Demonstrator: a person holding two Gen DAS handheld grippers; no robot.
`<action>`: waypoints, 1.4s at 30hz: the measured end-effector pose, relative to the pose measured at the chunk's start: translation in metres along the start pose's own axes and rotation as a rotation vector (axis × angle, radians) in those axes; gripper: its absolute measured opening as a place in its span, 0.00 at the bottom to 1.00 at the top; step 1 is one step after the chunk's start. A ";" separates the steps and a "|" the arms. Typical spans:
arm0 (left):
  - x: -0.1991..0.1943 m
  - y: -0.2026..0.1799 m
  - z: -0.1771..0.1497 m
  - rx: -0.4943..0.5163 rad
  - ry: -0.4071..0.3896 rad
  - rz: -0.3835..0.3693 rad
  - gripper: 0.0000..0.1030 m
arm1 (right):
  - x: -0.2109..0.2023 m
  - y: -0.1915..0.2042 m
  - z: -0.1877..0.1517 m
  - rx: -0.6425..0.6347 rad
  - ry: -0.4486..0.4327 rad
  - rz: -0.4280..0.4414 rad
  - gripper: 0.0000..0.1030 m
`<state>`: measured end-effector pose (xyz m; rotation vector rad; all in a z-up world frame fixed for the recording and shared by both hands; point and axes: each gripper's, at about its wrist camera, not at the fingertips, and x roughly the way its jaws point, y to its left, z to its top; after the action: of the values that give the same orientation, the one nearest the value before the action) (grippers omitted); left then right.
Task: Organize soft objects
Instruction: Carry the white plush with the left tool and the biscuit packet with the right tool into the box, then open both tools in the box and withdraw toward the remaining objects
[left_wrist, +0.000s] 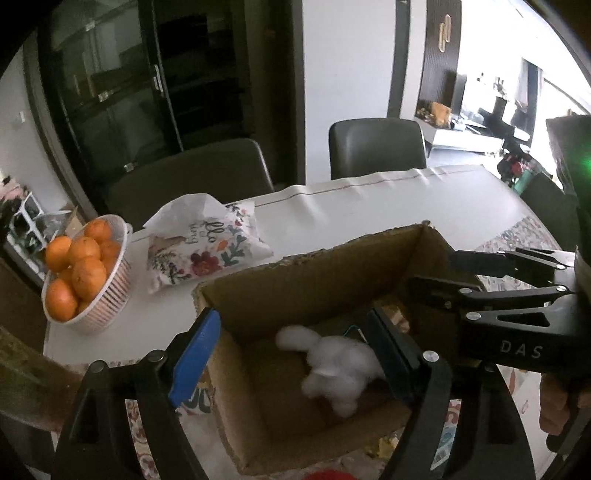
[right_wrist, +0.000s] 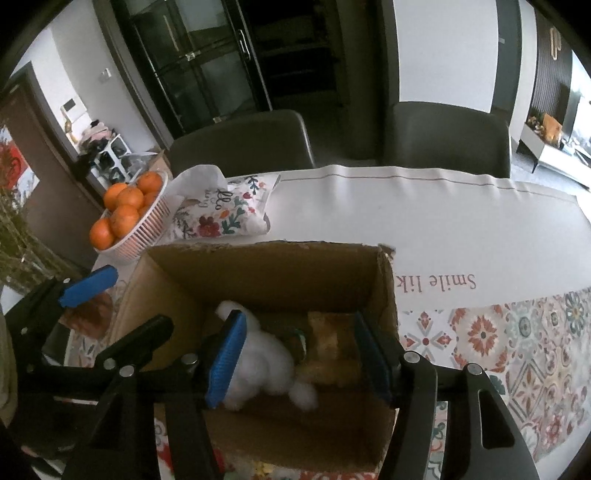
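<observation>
A: The table (right_wrist: 369, 206) under its white cloth fills the middle of both views, with two dark chairs (right_wrist: 243, 140) and a black glass cabinet (right_wrist: 195, 55) behind it.

B: And on the table?

A: An open cardboard box (right_wrist: 266, 273) sits at lower centre. A white plush toy (right_wrist: 266, 365), blurred, lies inside it, with an orange soft thing (right_wrist: 328, 343) just right of it in the right wrist view.

B: The grippers?

A: The left gripper (left_wrist: 291, 354) hangs over the box with fingers apart; the toy lies between them, unpressed. The right gripper (right_wrist: 299, 358) has its fingers apart as well, the toy behind its left blue pad (right_wrist: 225, 362). No grip on anything.

B: What crowds the box?

A: A floral pillow (left_wrist: 207, 243) lies beyond the box's upper left corner, and a white basket (left_wrist: 107, 295) of oranges (left_wrist: 81, 266) stands further left. In the left wrist view the right gripper reaches in from the right edge over the box's rim.
</observation>
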<state>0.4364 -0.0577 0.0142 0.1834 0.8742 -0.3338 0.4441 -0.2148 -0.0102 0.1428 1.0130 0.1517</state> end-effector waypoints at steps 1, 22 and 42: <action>-0.003 0.001 -0.001 -0.007 -0.003 0.007 0.79 | -0.002 0.000 0.000 -0.002 -0.002 -0.003 0.60; -0.086 -0.011 -0.053 -0.050 -0.023 0.099 0.93 | -0.086 0.032 -0.044 -0.083 -0.088 -0.125 0.77; -0.094 -0.027 -0.112 -0.074 0.122 0.099 0.93 | -0.086 0.029 -0.112 -0.068 0.097 -0.130 0.77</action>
<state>0.2905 -0.0304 0.0160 0.1794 0.9923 -0.1995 0.3019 -0.1972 0.0087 0.0077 1.1088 0.0744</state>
